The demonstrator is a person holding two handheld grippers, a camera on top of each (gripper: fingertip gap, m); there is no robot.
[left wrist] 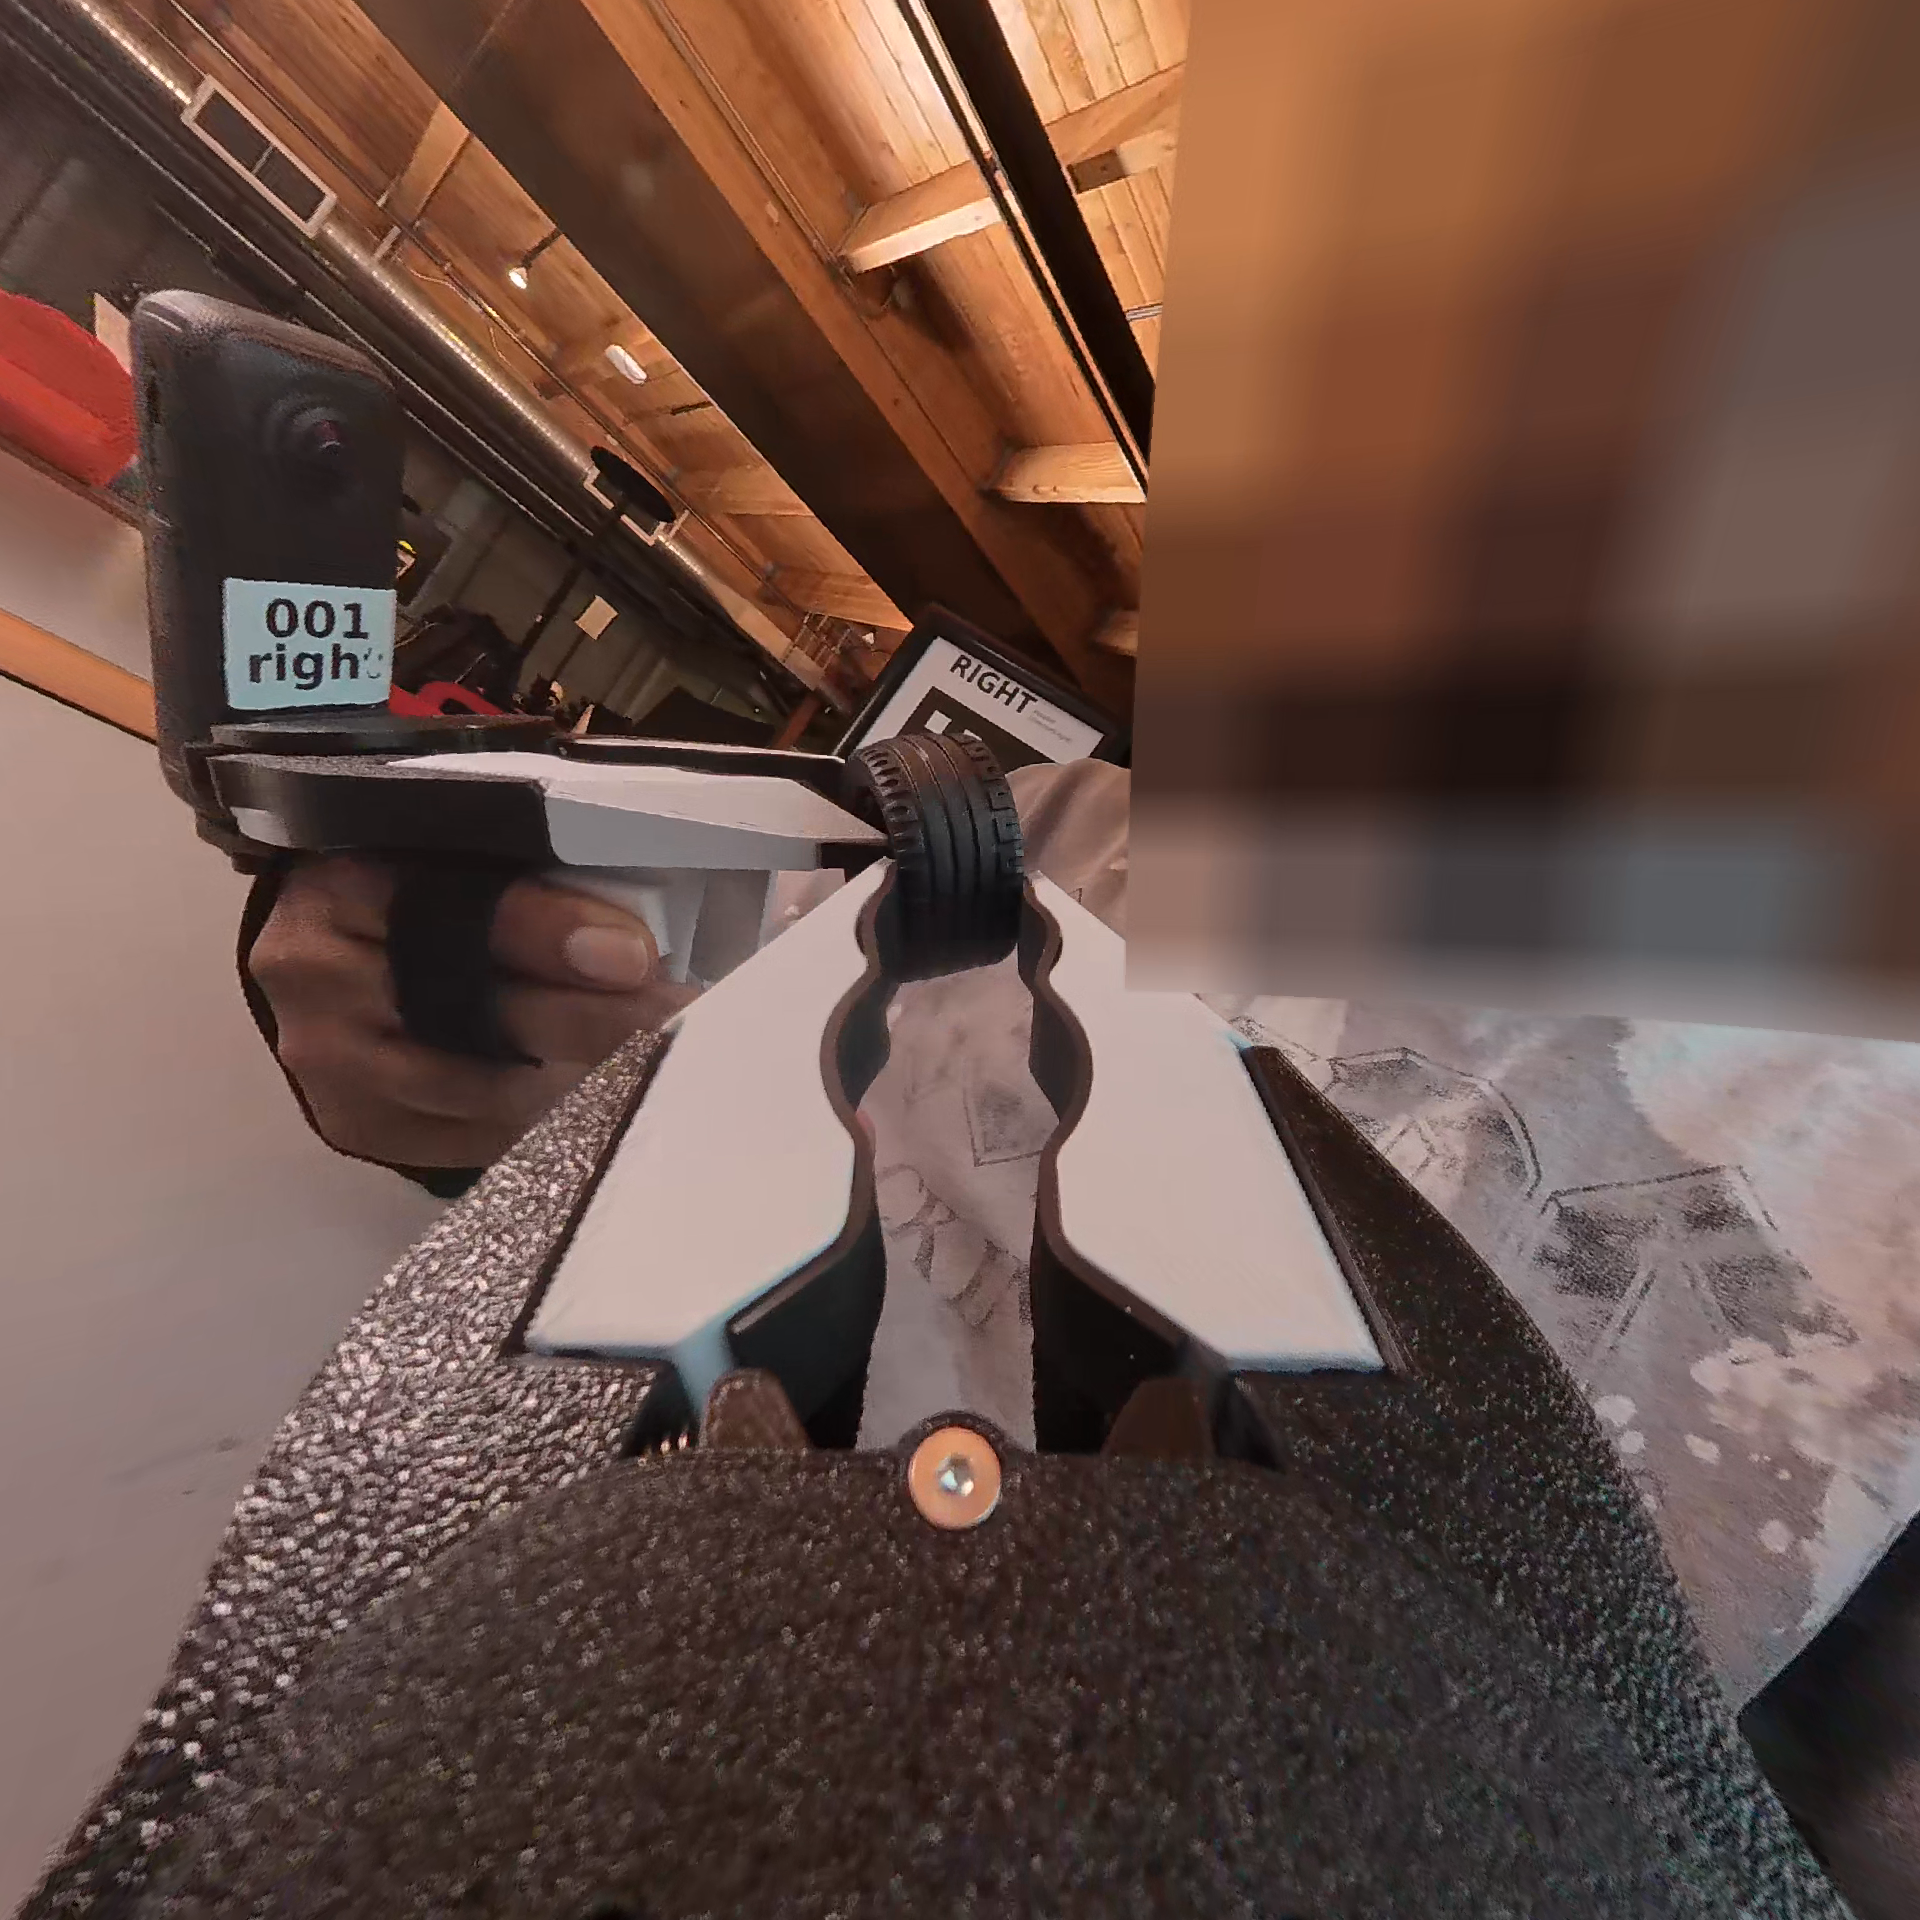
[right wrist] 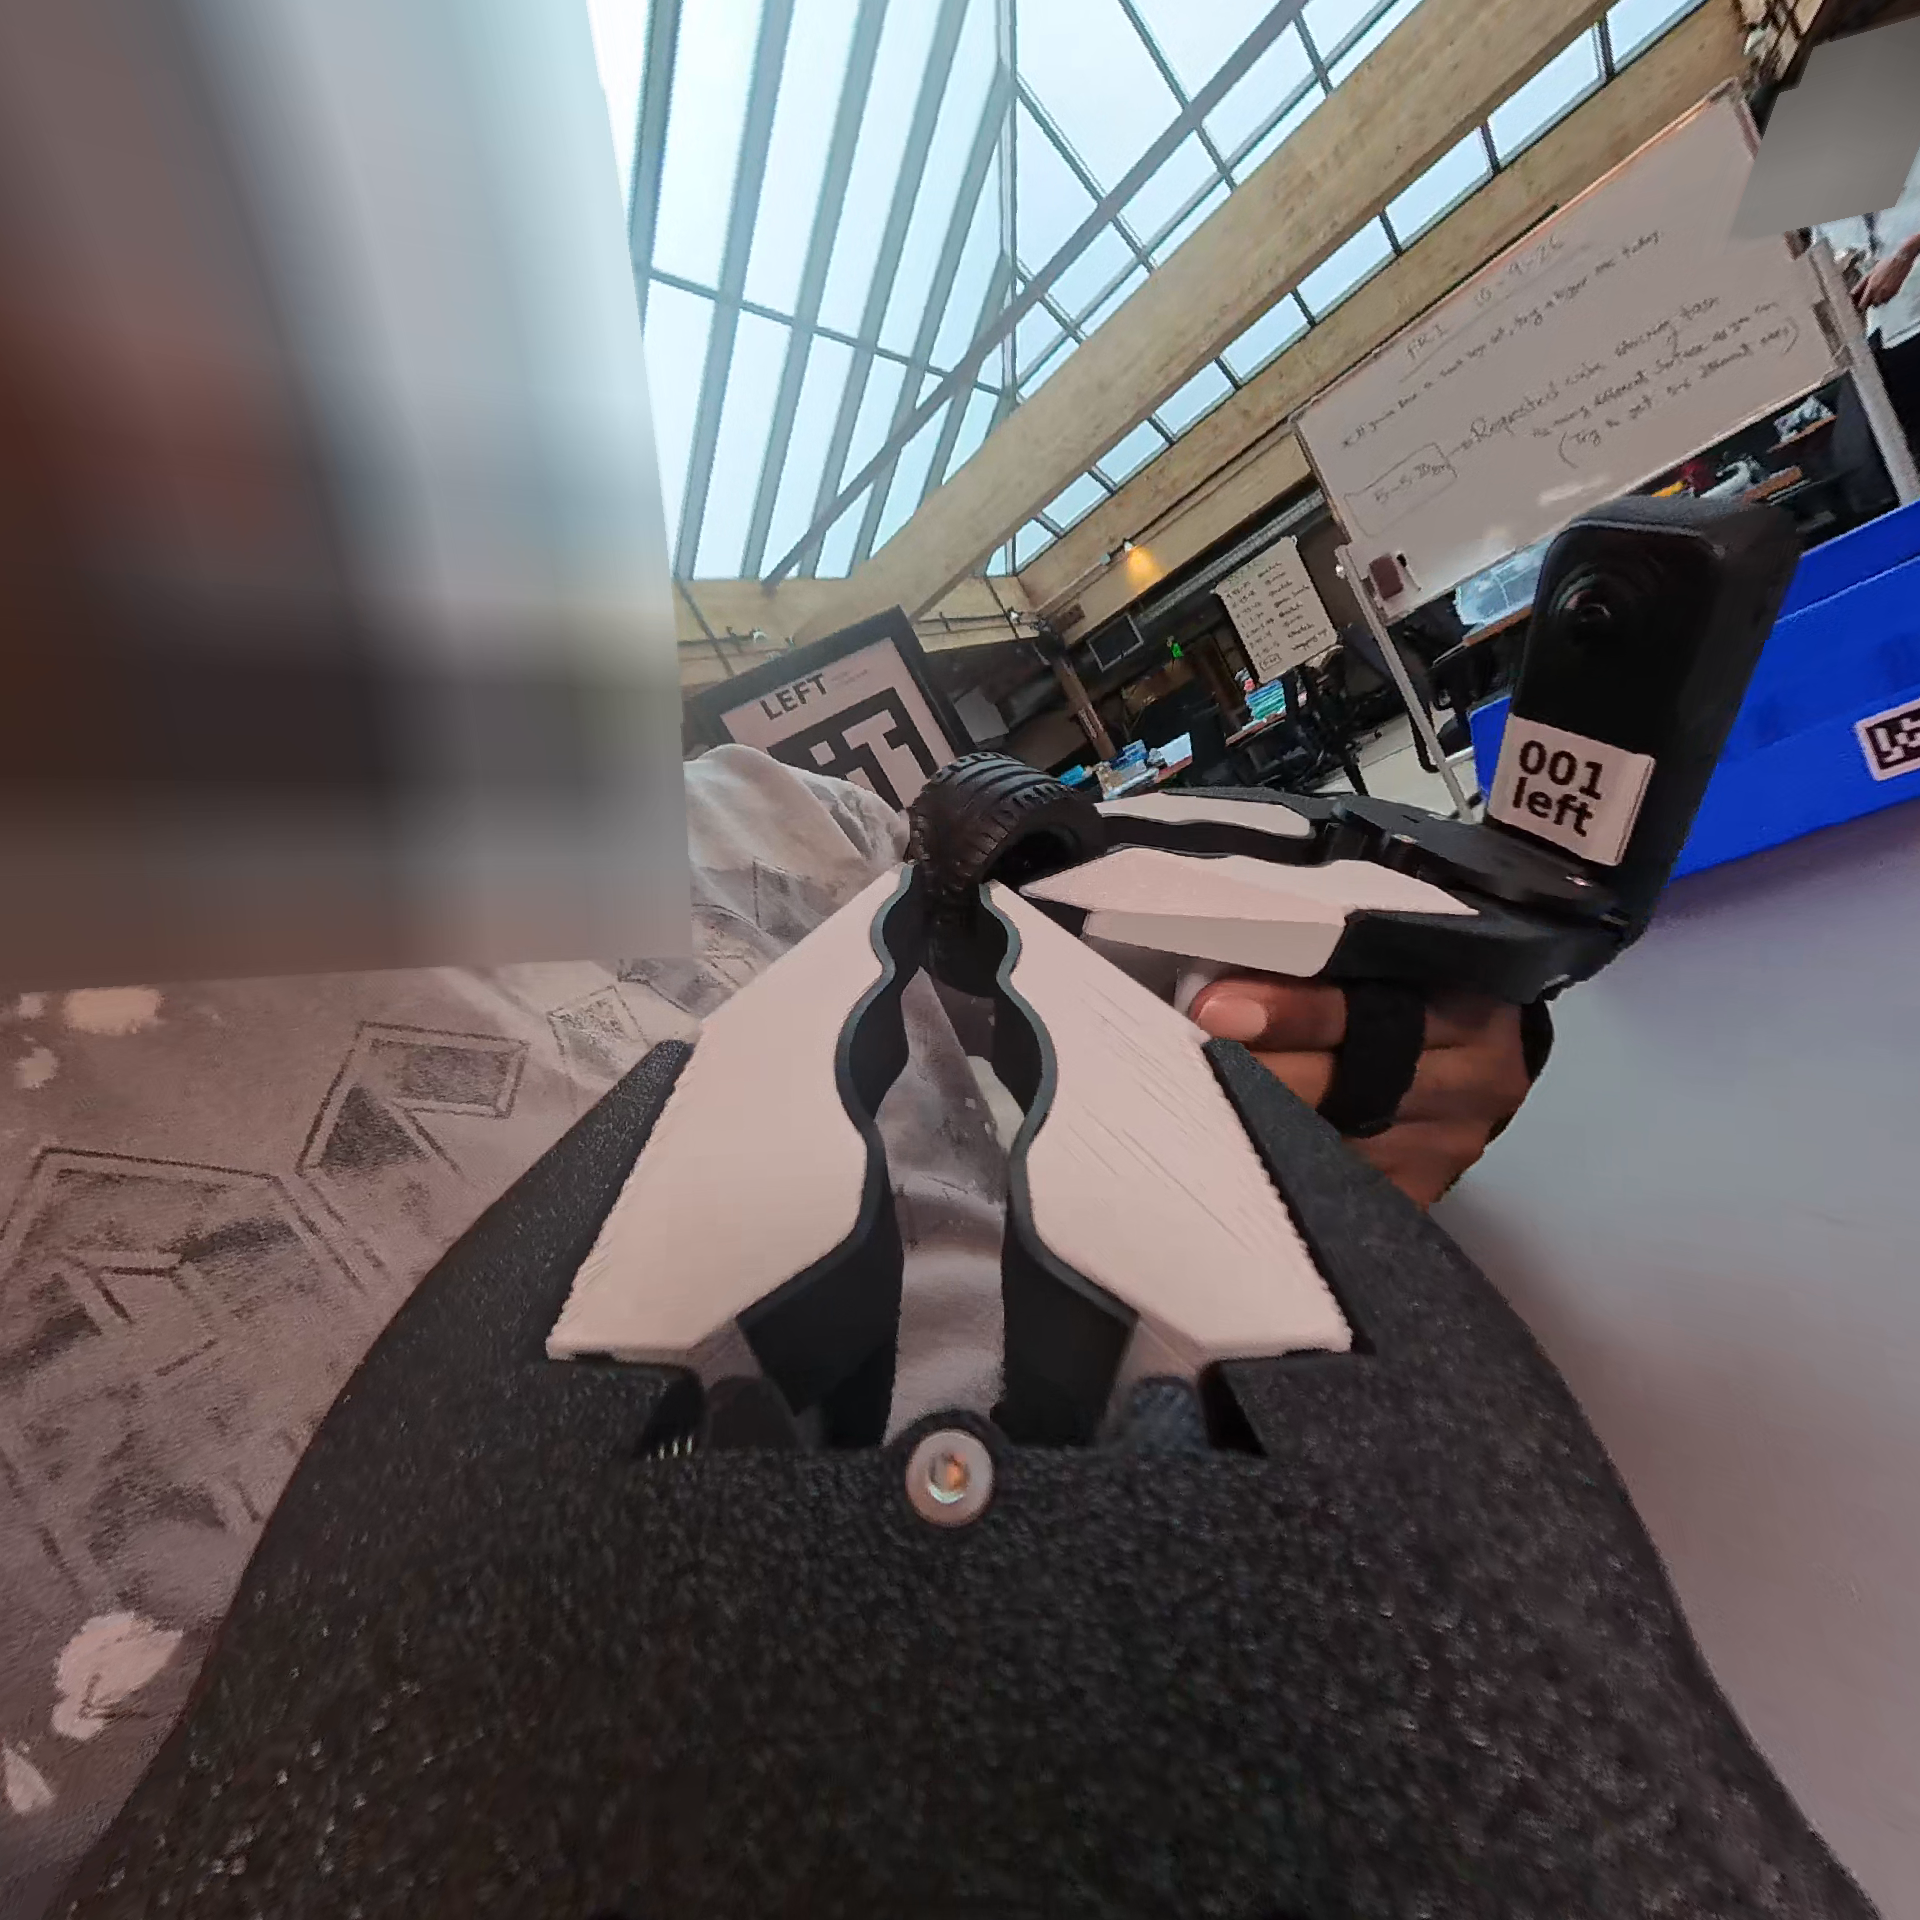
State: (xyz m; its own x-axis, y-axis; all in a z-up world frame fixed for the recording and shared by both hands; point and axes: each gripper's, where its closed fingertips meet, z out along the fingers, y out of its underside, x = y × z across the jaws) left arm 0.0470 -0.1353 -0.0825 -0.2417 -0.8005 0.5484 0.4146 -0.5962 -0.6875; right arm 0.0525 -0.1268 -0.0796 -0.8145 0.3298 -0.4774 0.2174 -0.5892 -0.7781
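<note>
Black tyre (left wrist: 951, 868): pinched by both grippers.
Left gripper (left wrist: 954, 914): jaws narrow, clamping it.
Right gripper (right wrist: 948, 904): jaws likewise, from nine o'clock.

A tyre (left wrist: 951, 868) is sitting at the centre of the left wrist view, pinched between the tips of the left gripper (left wrist: 956, 914), which is reaching up from 6 o'clock. The right gripper (left wrist: 852, 821) is coming in from 9 o'clock — its tips are closing on the same tyre. A hand (left wrist: 416, 997) is gripping its handle below, at 8 o'clock. A framed sign (left wrist: 987, 707) is standing just behind the tyre, toward 12 o'clock.

In the right wrist view the layout is mirroring: the other gripper is entering from 3 o'clock, a whiteboard (right wrist: 1558, 343) is standing at 2 o'clock, and a bin (right wrist: 1818, 707) is lying at 3 o'clock — behind that gripper.
</note>
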